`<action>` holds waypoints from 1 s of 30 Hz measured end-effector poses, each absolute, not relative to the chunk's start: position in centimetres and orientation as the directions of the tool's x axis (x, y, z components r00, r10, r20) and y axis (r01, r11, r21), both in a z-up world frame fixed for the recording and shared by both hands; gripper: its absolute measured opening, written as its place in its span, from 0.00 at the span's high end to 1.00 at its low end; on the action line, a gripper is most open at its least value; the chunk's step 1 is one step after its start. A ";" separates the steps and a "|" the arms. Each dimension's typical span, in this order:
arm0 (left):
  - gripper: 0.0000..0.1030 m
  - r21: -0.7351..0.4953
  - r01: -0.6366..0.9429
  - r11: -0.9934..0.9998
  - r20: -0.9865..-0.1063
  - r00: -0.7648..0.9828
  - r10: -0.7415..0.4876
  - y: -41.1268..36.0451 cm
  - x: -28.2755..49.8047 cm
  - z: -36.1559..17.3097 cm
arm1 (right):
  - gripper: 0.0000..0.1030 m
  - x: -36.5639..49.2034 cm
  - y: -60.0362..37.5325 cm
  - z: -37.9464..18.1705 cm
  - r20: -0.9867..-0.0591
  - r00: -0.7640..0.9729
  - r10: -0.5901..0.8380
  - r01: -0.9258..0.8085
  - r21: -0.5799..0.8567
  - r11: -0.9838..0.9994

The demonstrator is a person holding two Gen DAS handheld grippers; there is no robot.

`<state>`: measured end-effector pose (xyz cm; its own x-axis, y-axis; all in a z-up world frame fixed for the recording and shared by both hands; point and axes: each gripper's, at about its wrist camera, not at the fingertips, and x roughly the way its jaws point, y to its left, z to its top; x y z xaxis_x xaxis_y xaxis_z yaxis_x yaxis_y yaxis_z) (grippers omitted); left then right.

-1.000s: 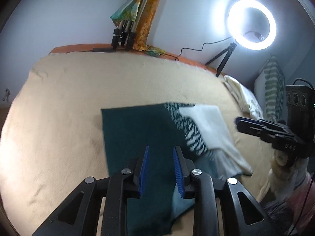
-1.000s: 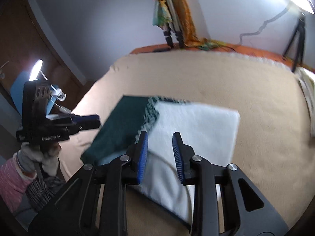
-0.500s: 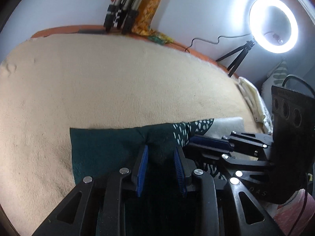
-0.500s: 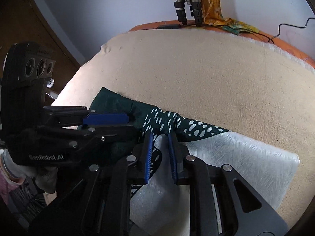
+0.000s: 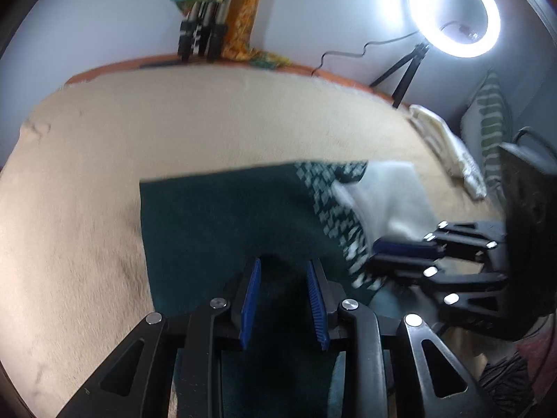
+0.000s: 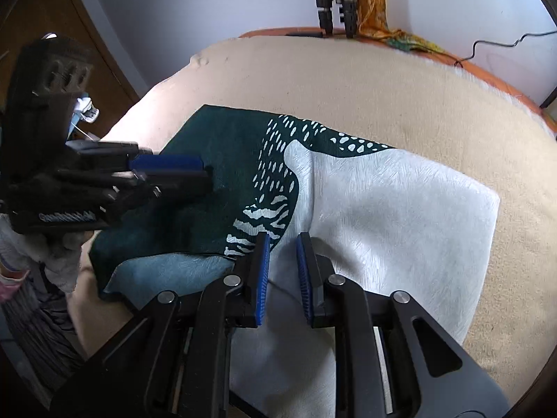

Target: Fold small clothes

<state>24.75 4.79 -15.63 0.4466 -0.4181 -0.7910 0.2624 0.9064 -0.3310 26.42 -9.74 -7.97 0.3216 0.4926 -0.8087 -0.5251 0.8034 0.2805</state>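
The left hand-held gripper (image 5: 283, 296) has its blue pads a narrow way apart with a raised ridge of the dark green cloth (image 5: 226, 216) pinched between them. The right hand-held gripper (image 6: 282, 268) has just been closing; its pads stand closer together, with the white part of the cloth (image 6: 400, 216) between them near the spotted and striped border, though whether they press on it cannot be told. The cloth, dark green on one side and white on the other with a white-speckled band between, lies spread on the beige blanket (image 5: 191, 122) of a bed. Beyond the bed a lit ring light (image 5: 454, 12) stands on a small tripod against the wall.
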 end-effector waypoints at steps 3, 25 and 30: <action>0.75 -0.300 0.269 0.915 -0.795 0.460 -0.396 5.2 24.1 -15.3 | 0.84 26.1 -10.3 -7.6 -0.817 0.296 0.494 -0.525 0.294 0.799; 0.53 -0.721 -0.061 0.690 -0.655 0.383 -0.651 15.8 23.7 -17.5 | 0.55 25.8 -25.2 -12.5 -0.645 0.280 0.711 -0.139 0.706 0.694; 0.53 -0.747 -0.038 0.664 -0.629 0.367 -0.686 15.3 24.6 -17.7 | 0.57 26.3 -24.1 -13.3 -0.616 0.254 0.745 -0.141 0.739 0.659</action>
